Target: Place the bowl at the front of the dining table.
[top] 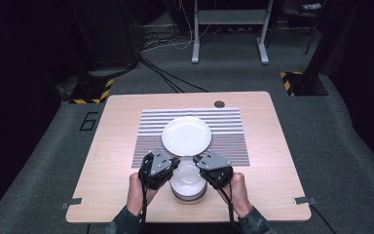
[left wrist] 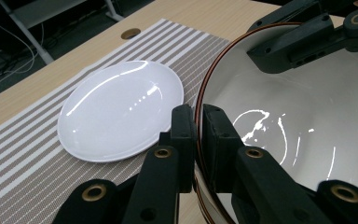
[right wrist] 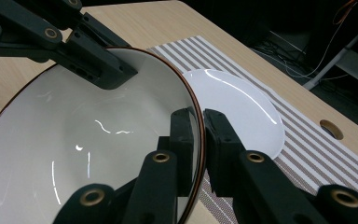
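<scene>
Both the left gripper (left wrist: 196, 126) and the right gripper (right wrist: 199, 128) pinch opposite rims of the white bowl (top: 189, 176), just beside the white plate (top: 186, 135).

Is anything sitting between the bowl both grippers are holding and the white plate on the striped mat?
Nothing visible does. The white bowl with a brown rim is clamped on opposite edges by the left gripper and right gripper; bare striped placemat separates it from the white plate.

Plate (top: 186, 135) on placemat (top: 233, 141), bowl (top: 188, 179) just in front, table (top: 272, 170) beneath
</scene>
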